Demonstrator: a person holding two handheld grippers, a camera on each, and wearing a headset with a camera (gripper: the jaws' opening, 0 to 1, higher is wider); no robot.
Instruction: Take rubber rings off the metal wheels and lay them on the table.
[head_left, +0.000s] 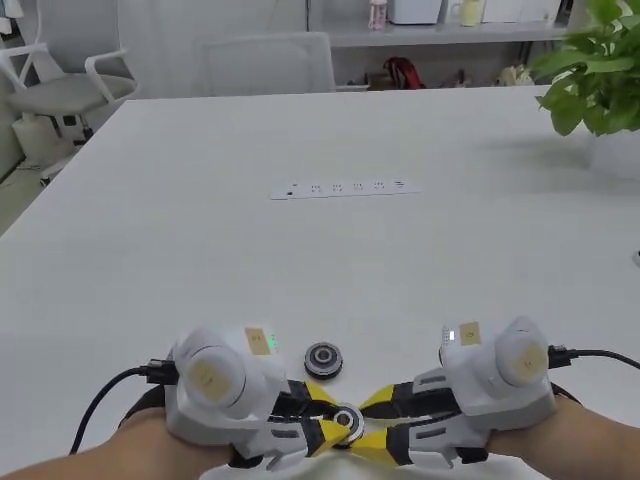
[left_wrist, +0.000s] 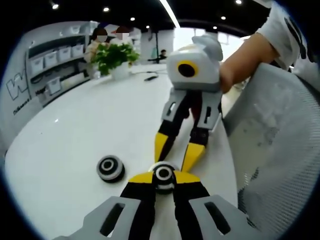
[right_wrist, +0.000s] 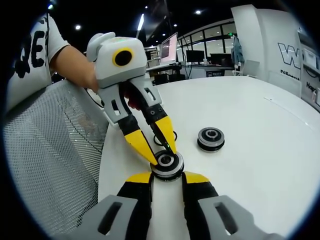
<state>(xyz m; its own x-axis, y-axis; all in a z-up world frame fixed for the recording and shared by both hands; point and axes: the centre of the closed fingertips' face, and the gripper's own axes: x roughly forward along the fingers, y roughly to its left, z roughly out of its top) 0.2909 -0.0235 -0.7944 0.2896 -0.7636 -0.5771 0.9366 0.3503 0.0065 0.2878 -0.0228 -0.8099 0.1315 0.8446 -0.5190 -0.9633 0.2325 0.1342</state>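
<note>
At the near edge of the white table (head_left: 300, 260), the left gripper (left_wrist: 163, 179) and right gripper (right_wrist: 167, 175) are meeting tip to tip. Each one's jaws are narrowed to a small gap and pinching the same metal wheel (head_left: 347, 420) from opposite sides. Yellow jaw tips are covering much of its black rubber ring, so how it is sitting is hard to tell. The left hand (head_left: 120, 448) and right hand (head_left: 585, 438) are angling inward, cut off by the bottom edge. Just beyond, a second wheel (head_left: 323, 358) is lying flat. Farther off, a power strip (head_left: 345, 188) is lying mid-table.

Head view looks down from above; the gripper views face each other closely, sharing the wheel (left_wrist: 163, 176).
</note>
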